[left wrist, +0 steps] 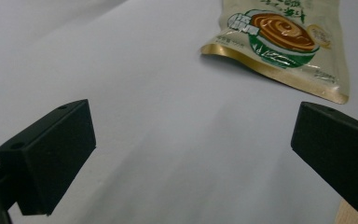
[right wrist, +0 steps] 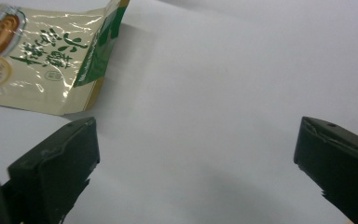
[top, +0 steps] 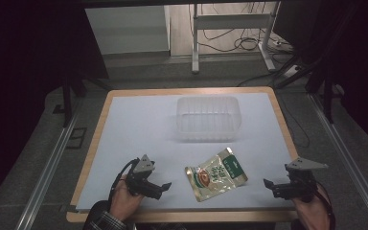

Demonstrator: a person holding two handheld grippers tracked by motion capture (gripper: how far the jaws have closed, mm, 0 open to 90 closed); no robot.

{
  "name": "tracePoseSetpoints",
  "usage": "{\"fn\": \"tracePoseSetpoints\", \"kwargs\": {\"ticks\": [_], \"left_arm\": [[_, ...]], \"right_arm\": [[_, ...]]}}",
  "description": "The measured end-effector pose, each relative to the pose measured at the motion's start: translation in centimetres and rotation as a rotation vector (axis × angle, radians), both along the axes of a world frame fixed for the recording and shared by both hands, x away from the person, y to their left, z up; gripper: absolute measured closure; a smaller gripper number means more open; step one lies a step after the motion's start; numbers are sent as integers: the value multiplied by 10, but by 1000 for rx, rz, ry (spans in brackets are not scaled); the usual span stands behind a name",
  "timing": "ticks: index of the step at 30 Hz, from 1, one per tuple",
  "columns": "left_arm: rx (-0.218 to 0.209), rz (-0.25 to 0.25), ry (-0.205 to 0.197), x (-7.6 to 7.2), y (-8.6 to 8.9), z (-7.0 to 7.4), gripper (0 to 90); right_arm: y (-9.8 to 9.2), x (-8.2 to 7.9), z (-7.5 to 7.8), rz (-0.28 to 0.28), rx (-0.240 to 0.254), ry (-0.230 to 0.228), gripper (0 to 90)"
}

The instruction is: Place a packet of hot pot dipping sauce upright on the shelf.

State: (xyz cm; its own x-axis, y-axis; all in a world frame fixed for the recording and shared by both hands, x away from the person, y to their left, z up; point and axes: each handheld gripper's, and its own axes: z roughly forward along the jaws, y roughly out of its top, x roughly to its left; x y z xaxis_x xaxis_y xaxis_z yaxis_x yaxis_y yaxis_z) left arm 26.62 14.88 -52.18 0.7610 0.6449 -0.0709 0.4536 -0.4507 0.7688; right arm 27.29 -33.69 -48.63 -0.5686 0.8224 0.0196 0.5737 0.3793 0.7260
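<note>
A gold and green food pouch [top: 215, 174] lies flat on the white mat near the table's front edge. It also shows in the left gripper view as the pouch [left wrist: 284, 42] ahead and to the right, and in the right gripper view as the pouch [right wrist: 42, 60] at the upper left. My left gripper [top: 160, 188] rests low at the front left, pointing toward the pouch, jaws wide apart with nothing between them [left wrist: 191, 154]. My right gripper [top: 270, 186] sits at the front right, also open and empty [right wrist: 196, 158], a short way from the pouch.
A clear plastic tub [top: 208, 116] stands at the middle back of the white mat [top: 139, 124]. The wooden table edge [top: 96, 139] frames the mat. Beyond the table are a metal stand's legs [top: 195, 57] and cables on the floor.
</note>
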Motion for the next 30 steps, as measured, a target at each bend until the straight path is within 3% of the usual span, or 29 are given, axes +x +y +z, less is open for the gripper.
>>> {"fn": "tracePoseSetpoints", "kwargs": {"ticks": [6, 10, 17, 23, 30], "left_arm": [[36, -28, -32, -2, -5, 0, 0], [42, -35, -28, -2, -5, -1, 0], [45, -38, -12, -1, -6, -2, 0], [57, -45, -11, -1, -7, -2, 0], [57, -49, -19, -1, -8, -2, 0]], "right_arm": [[2, 2, -6, 29, 75, 58, 18], [6, 2, -9, 34, 82, 94, 1], [9, 0, -8, 4, 61, 64, 0], [12, -1, -9, 8, 26, 74, 0], [12, 0, -7, 25, 53, 81, 0]]}}
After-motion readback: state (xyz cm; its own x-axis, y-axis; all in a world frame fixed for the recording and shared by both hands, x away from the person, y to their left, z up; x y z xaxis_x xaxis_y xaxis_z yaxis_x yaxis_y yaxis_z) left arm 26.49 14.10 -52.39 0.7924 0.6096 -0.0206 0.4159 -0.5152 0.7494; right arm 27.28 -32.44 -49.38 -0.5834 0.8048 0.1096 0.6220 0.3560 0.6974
